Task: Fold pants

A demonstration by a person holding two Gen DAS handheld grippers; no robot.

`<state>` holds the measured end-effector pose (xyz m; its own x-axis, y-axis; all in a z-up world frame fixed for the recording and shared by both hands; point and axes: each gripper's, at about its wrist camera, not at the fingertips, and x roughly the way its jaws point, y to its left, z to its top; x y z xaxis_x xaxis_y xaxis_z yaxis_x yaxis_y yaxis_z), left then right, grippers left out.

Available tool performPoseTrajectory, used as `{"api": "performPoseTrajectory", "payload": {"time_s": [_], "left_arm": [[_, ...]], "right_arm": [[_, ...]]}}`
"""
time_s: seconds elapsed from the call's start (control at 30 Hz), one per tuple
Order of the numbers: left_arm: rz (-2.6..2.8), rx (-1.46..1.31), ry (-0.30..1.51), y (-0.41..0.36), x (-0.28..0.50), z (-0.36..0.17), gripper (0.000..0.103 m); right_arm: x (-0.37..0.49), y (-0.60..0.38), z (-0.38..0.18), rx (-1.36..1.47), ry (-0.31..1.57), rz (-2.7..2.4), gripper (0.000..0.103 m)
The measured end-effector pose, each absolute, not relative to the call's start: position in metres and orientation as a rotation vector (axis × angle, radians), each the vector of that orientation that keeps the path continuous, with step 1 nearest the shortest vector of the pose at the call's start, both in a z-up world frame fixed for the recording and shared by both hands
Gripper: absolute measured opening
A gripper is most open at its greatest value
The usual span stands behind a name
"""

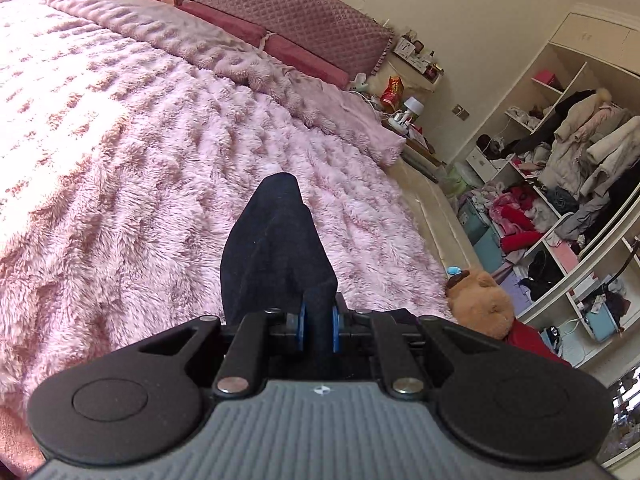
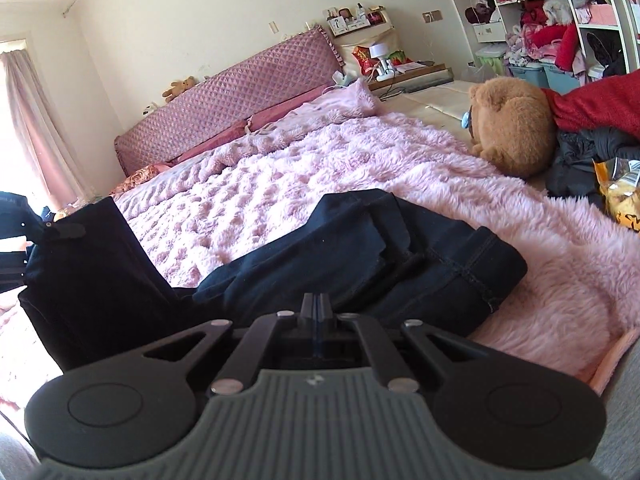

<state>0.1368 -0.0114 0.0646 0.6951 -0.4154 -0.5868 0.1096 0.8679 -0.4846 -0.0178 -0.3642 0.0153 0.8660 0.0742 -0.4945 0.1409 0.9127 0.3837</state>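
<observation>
The dark navy pants [image 2: 360, 256] lie bunched on the fluffy pink blanket [image 2: 280, 168], waistband end toward the right. My left gripper [image 1: 319, 328] is shut on a fold of the pants [image 1: 276, 248], which rises from its blue pads. In the right wrist view that lifted part [image 2: 88, 276] stands up at the left. My right gripper [image 2: 317, 312] is shut just in front of the pants; I cannot tell whether fabric is pinched between its fingers.
A brown teddy bear [image 2: 508, 128] and a pile of red and black clothes [image 2: 592, 128] sit at the bed's right edge. A quilted pink headboard [image 1: 280, 12] is at the far end. A cluttered open wardrobe [image 1: 560, 184] stands beyond the bed.
</observation>
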Motion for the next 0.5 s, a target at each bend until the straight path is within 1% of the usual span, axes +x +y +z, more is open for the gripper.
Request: {"api": "performPoseTrajectory", "payload": {"time_s": [0.17,0.27,0.37,0.5], "left_arm": [[-0.364,-0.342,0.721,-0.052,0.129,0.090,0.012],[-0.368,-0.314,0.712,-0.083,0.127,0.098,0.012],[-0.370,-0.291,0.727,-0.113,0.131,0.098,0.012],[-0.367,-0.230,0.757,-0.159,0.137,0.087,0.012]], "right_arm": [[-0.024,-0.374,0.023,0.469,0.495,-0.052,0.000],[-0.032,-0.386,0.035,0.520,0.434,-0.063,0.000],[-0.041,-0.395,0.047,0.518,0.371,-0.080,0.000],[-0.053,-0.413,0.048,0.544,0.318,-0.135,0.000]]}}
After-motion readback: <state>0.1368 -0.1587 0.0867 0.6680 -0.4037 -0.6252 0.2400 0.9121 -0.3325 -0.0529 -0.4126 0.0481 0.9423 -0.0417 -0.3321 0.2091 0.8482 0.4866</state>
